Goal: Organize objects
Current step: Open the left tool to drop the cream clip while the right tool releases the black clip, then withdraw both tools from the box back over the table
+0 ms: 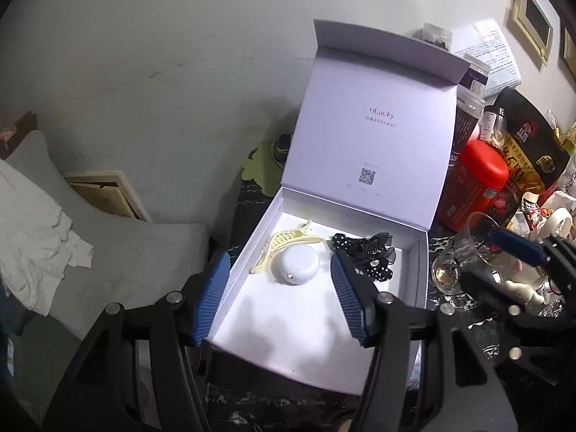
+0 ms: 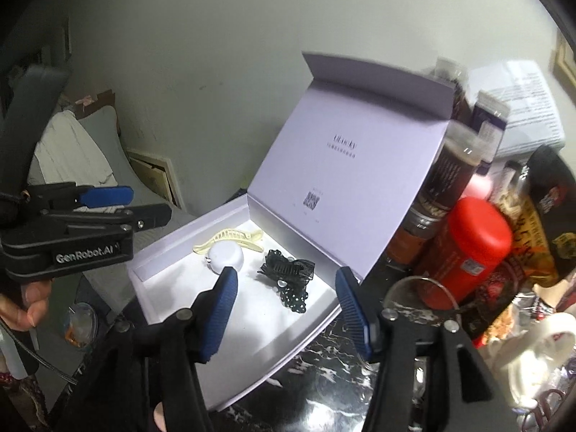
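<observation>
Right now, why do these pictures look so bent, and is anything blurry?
Both views: a fisheye lens curves the edges and darkens the corners. Left wrist view: the white box is sharp, with soft shadows on its floor. Right wrist view: the red jar and clutter beside it are smeared.

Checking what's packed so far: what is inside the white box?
Inside the white box: a cream hair claw, a round white case partly covering it, and black dotted hair clips. Anything beneath them is hidden.
</observation>
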The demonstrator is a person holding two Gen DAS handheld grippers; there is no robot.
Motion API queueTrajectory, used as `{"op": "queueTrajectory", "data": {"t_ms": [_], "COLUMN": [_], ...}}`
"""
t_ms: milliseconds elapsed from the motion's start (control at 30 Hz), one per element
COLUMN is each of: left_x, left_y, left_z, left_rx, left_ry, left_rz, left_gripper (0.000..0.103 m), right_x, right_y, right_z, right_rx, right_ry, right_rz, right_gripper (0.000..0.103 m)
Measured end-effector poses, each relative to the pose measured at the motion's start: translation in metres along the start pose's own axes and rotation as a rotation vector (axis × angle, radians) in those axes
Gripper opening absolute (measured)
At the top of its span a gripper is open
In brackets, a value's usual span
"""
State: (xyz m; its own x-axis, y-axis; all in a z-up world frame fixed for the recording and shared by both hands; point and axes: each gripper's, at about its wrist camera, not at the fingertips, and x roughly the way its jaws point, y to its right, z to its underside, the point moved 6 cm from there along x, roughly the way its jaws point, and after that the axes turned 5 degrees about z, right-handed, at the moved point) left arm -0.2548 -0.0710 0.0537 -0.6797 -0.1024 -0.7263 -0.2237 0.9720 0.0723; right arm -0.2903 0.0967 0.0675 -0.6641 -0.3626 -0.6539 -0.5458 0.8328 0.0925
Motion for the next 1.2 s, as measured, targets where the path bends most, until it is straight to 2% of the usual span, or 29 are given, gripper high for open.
{"op": "queueTrajectory", "data": {"t_ms": [133,533,900,1067,1200], "left_x": [-0.022,-0.065,-0.082,-0.084,-0.080], "left_y": [0.004,0.022,0.033,0.041,0.043], "left_z": [0.007,0.047,0.091,0.115,0.130], "left_rx": [0.001,0.024,0.048,0.075,0.070], "left_ry": [0.033,0.075,0.062,0.049,0.024], "left_rz": [0.004,0.033,0.036,0.074,0.062], "left_gripper": [0.065,0.067,0.072,0.076,0.076], "right_x": [-0.025,-0.067,-0.092,-0.099,-0.101], "right_y": [-0.002,-0.013,-0.019,-0.025,-0.031], "right_z": [0.004,0.041,0.087,0.103,0.118], "right_rx": [-0.002,0.018,0.043,0.029,0.035], "right_ry": [0.023,0.025,-0.007,-0.008,-0.025], "right_rz": [0.013,0.030,0.063,0.086,0.069], "right_gripper": [0.063,0.064,0.067,0.067,0.068]}}
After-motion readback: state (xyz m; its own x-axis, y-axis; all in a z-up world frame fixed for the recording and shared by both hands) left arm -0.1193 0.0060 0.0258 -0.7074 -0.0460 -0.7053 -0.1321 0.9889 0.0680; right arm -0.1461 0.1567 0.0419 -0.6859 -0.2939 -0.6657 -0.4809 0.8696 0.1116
